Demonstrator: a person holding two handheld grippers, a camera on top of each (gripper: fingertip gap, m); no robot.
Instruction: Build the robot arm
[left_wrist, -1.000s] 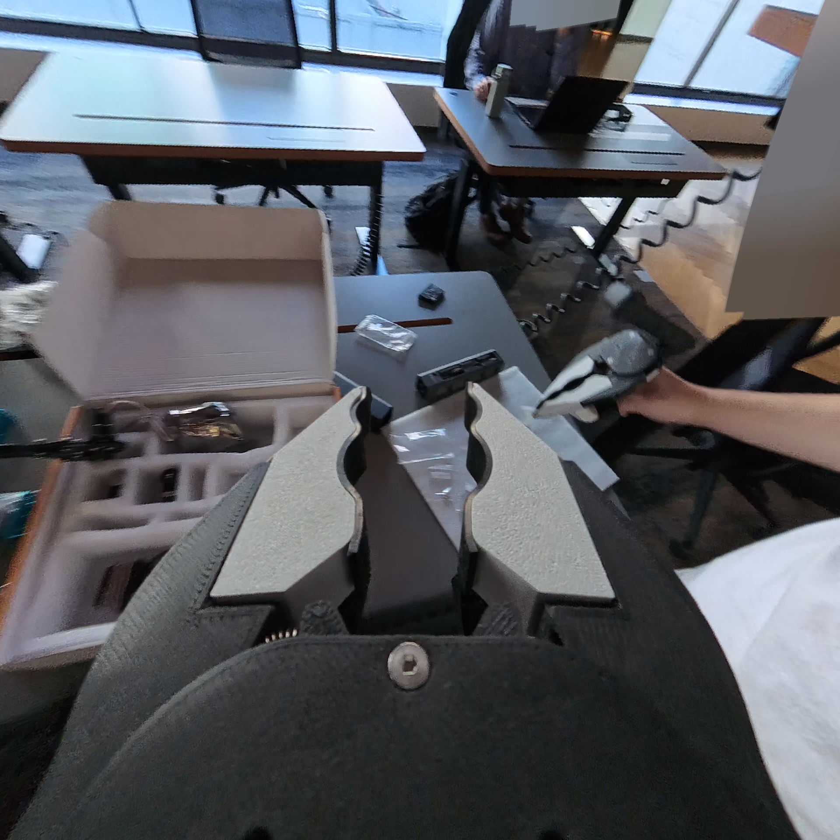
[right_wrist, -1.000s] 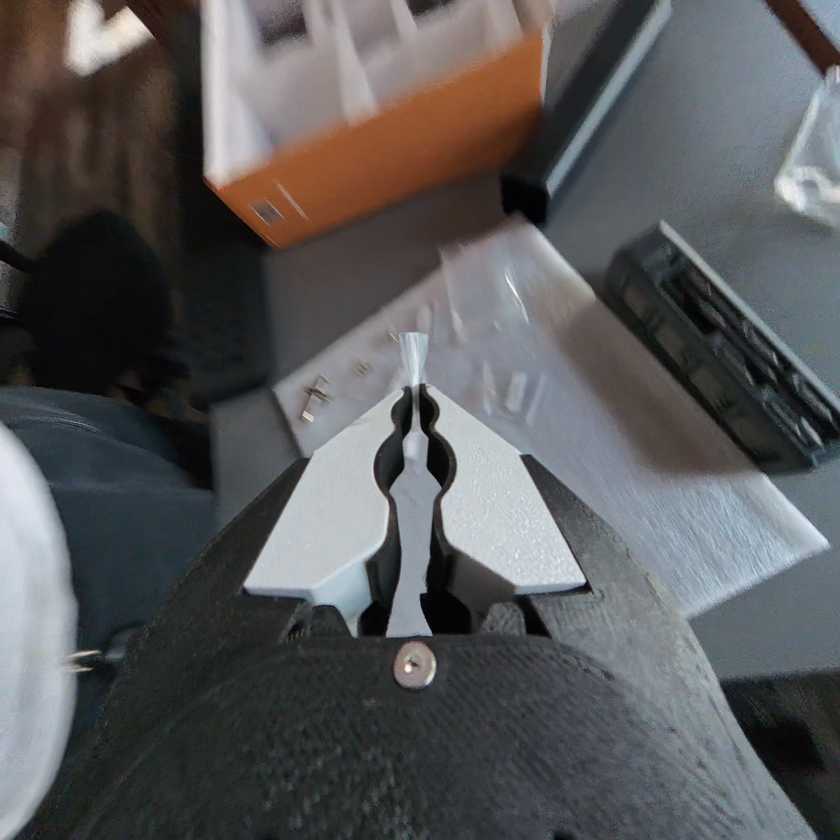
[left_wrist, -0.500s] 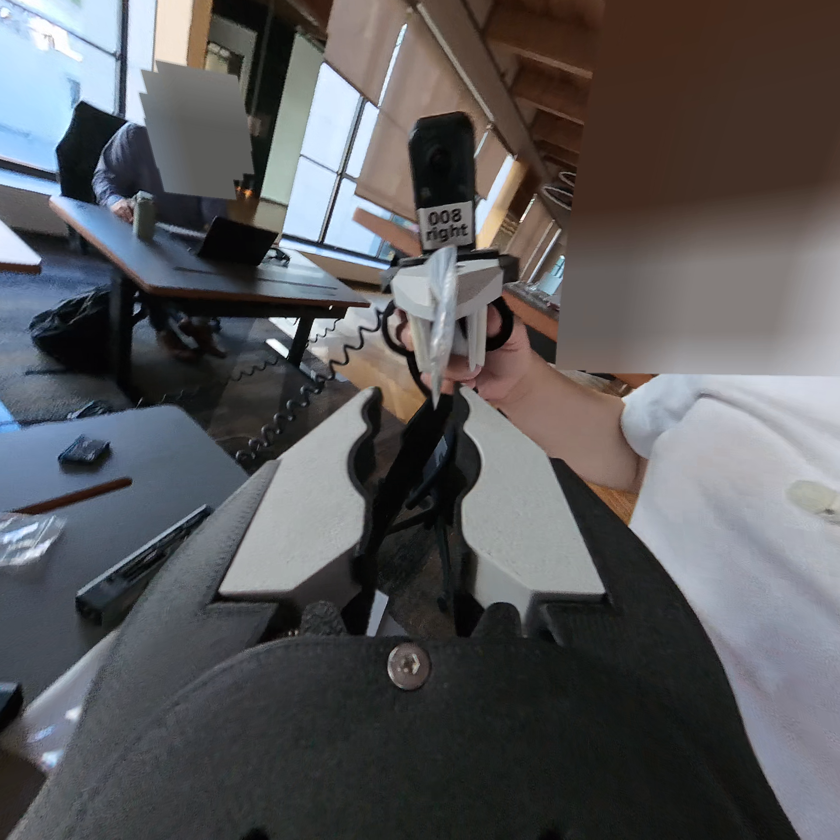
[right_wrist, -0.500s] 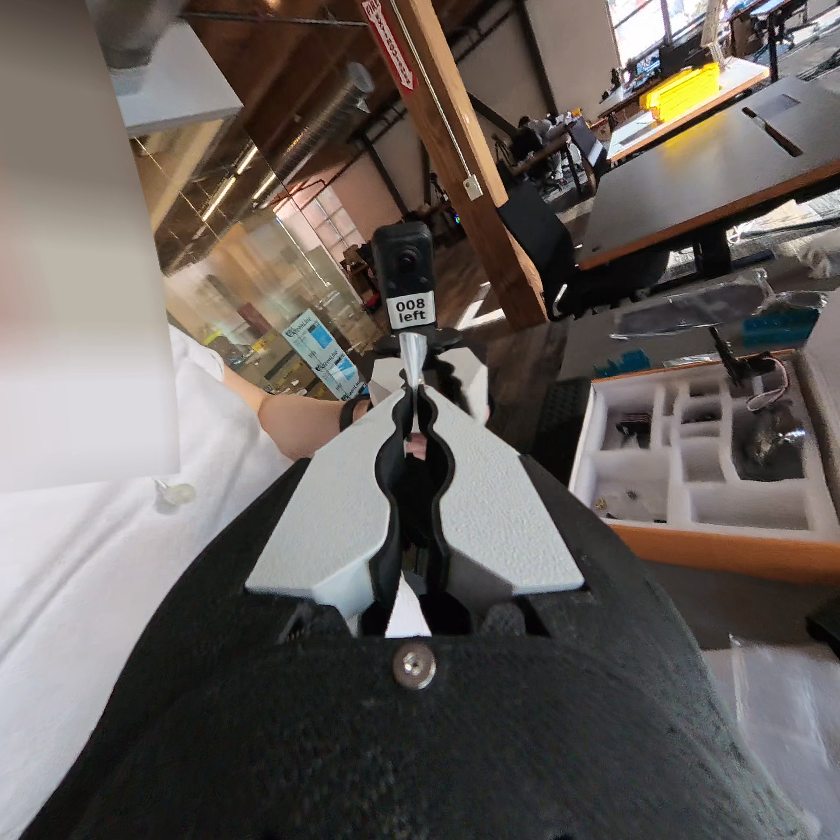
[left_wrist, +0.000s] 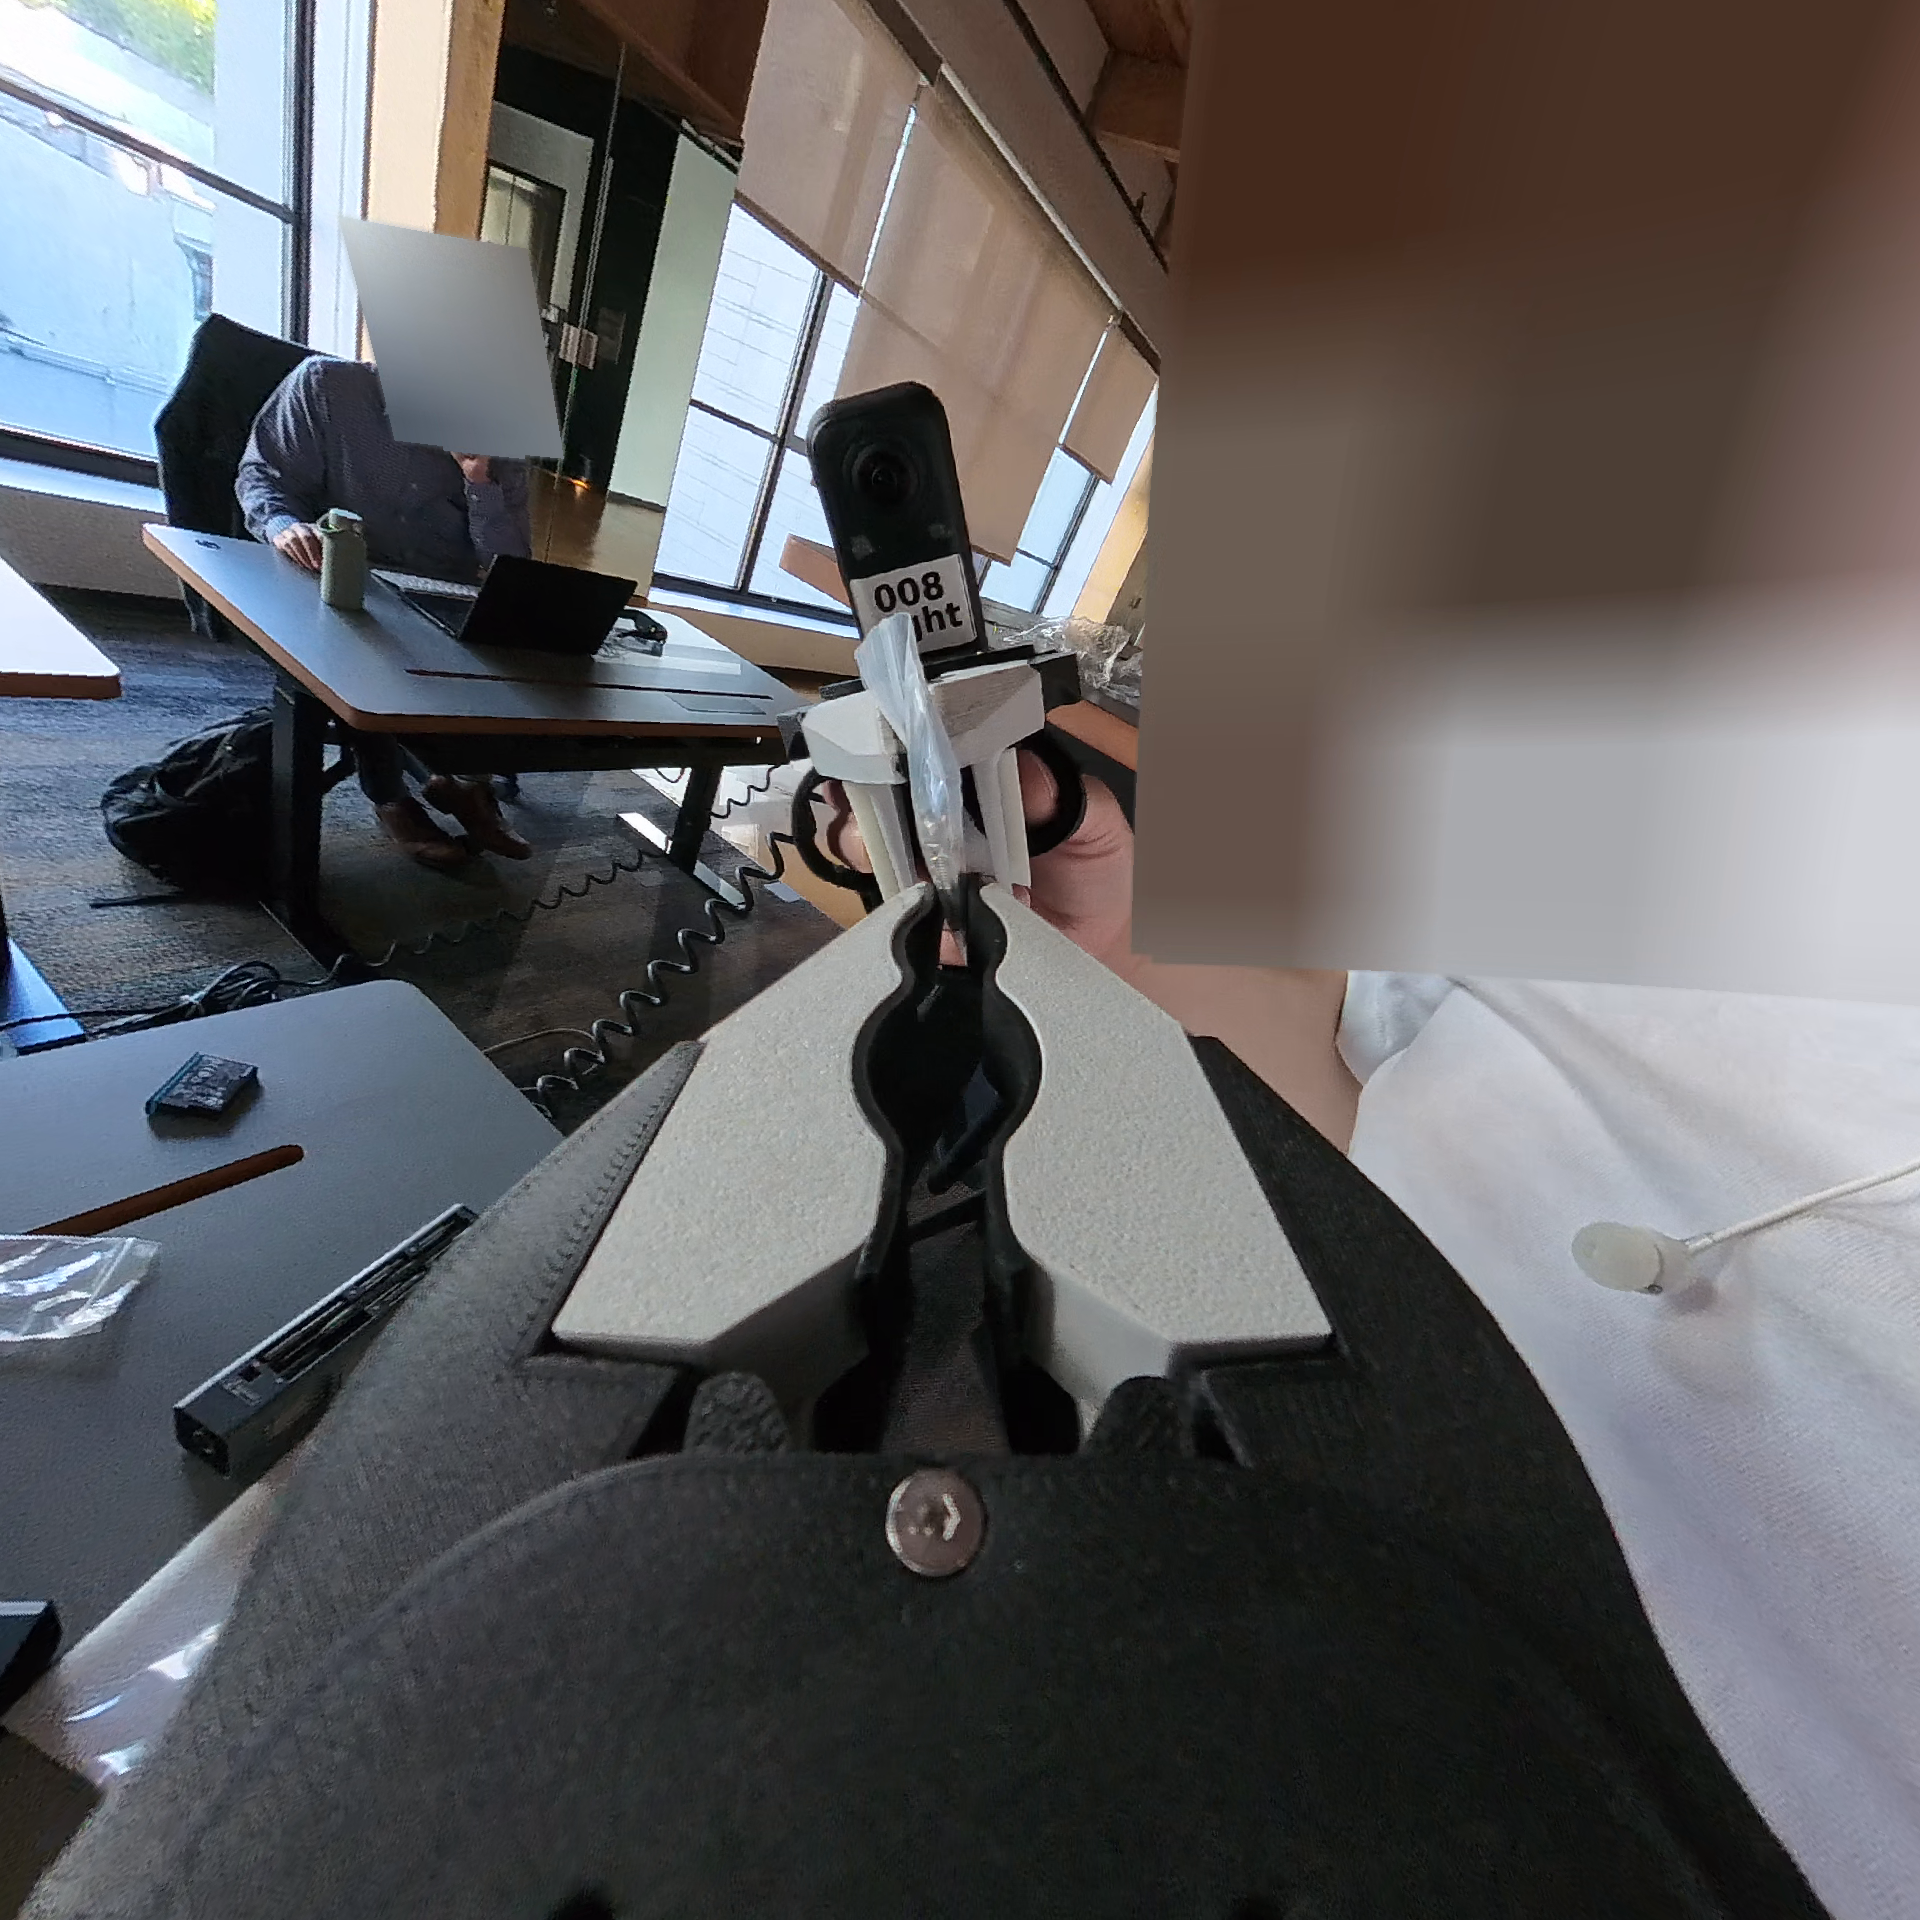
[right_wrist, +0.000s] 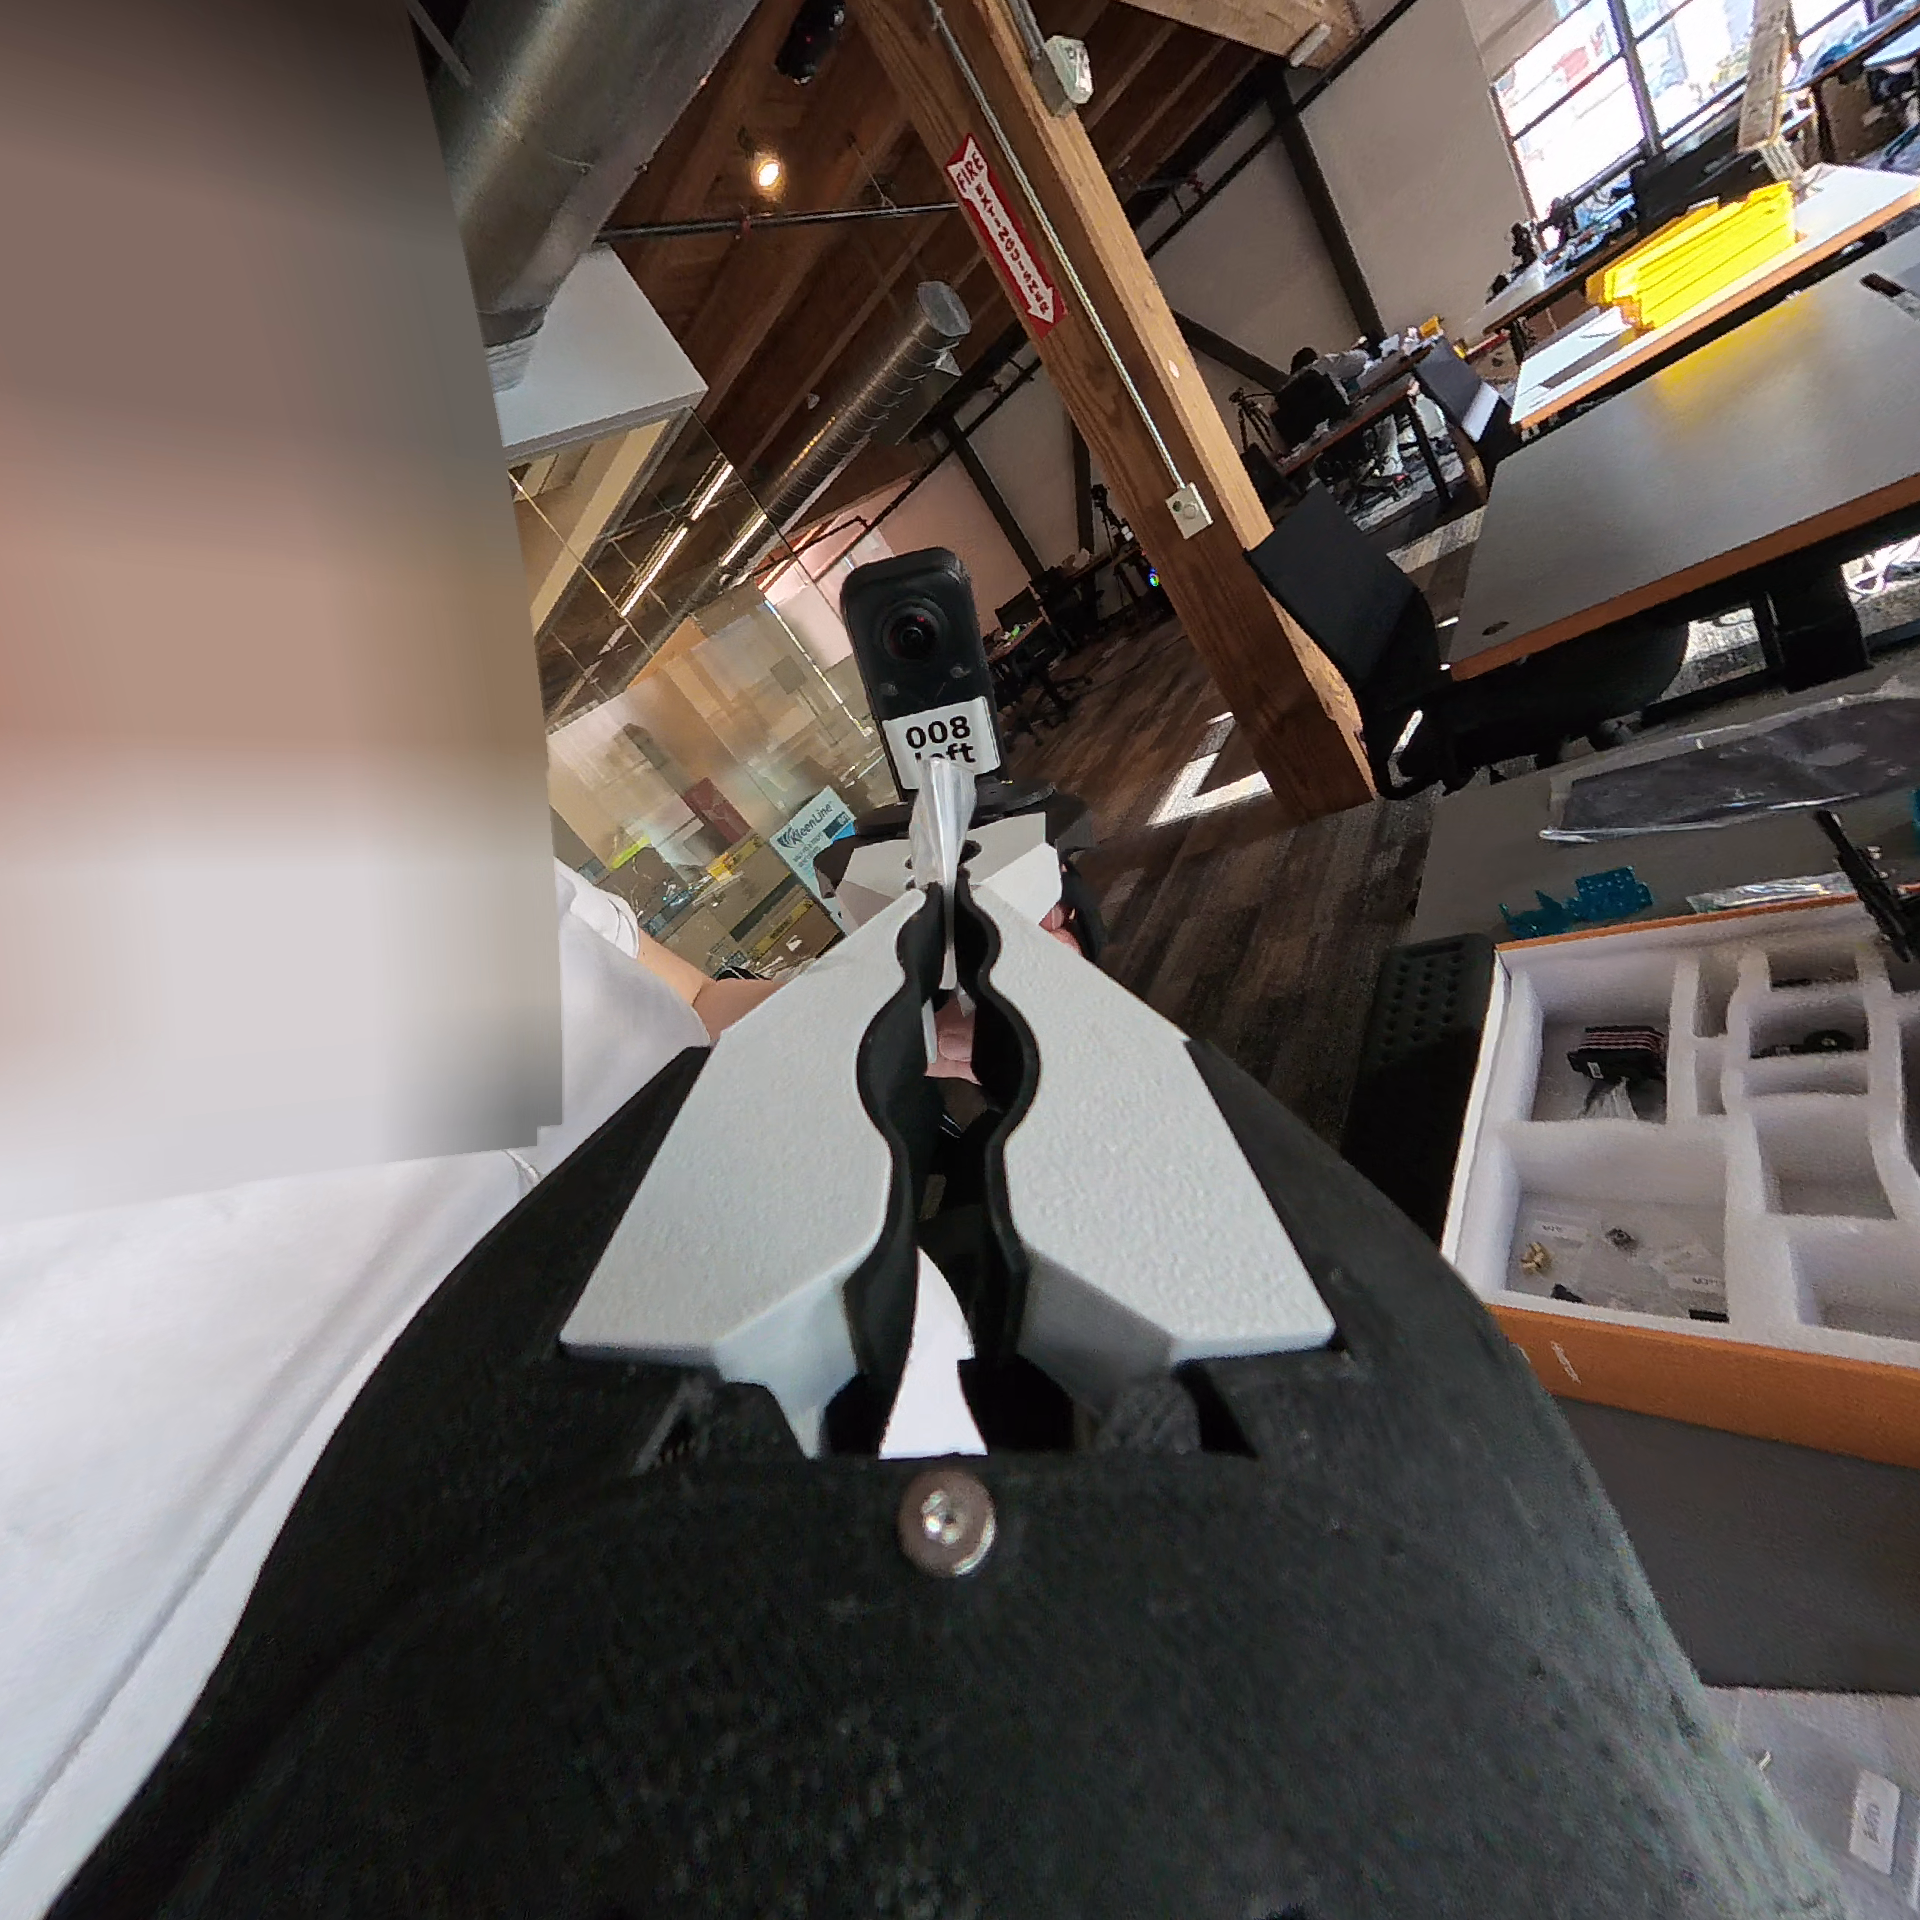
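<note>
Between the two handheld grippers, raised nose to nose above a dark desk, a small clear plastic bag is pinched from both ends. Pressed together at its tips, the left gripper clamps the bag's lower corner, while the right gripper is likewise closed on the film, a strip of which stands up past its tips. Seen from the left wrist view, the right gripper hangs with its white fingers pointing down, a black camera mounted on it and a hand around its handle. Crinkled and translucent, the bag runs in a narrow twist; its contents cannot be made out.

On the desk lie a long black bar-shaped part, a small black block and a second clear bag. An orange-sided box with white foam compartments holds small parts beside the right gripper. Around them is an open-plan office with a timber post, other desks, a black office chair, a backpack on the carpet and a seated person at a laptop.
</note>
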